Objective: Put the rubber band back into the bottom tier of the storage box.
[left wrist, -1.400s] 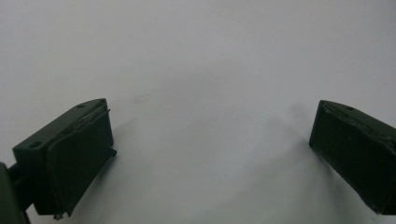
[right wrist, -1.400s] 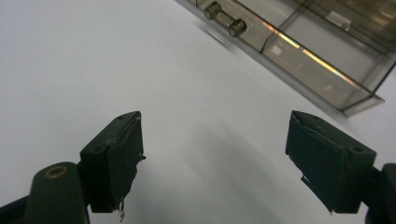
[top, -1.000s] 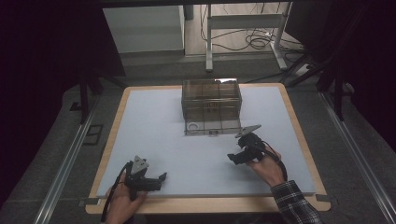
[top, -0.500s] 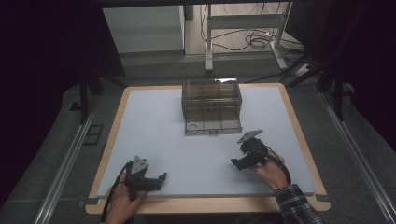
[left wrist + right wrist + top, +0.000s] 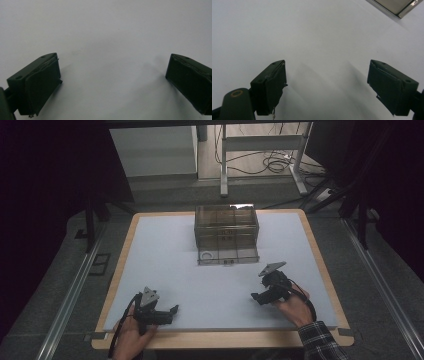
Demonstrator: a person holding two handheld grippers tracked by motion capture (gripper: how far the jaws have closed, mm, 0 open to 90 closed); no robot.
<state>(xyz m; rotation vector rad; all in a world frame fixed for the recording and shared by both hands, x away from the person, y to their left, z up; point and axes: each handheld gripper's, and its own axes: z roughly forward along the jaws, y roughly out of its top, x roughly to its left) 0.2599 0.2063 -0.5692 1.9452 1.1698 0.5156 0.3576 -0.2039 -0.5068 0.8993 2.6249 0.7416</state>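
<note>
A clear plastic drawer box (image 5: 226,231) sits at the far middle of the white worktop (image 5: 165,250), its bottom drawer (image 5: 228,257) pulled out. The left gripper (image 5: 166,314) and right gripper (image 5: 260,296) wait well short of it, jaws apart and empty. Any next move likely means reaching forward to the box; from the right gripper view, a corner of it (image 5: 398,5) shows.

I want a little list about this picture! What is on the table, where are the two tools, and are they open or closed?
table: white top with a wooden rim
box: see-through brownish drawer box at the far middle of the table
drawer: bottom drawer pulled out, with a small ring in its left part
left tool: near the front left edge, open, holding nothing
right tool: near the front right, open, holding nothing
hands: one on each tool
</note>
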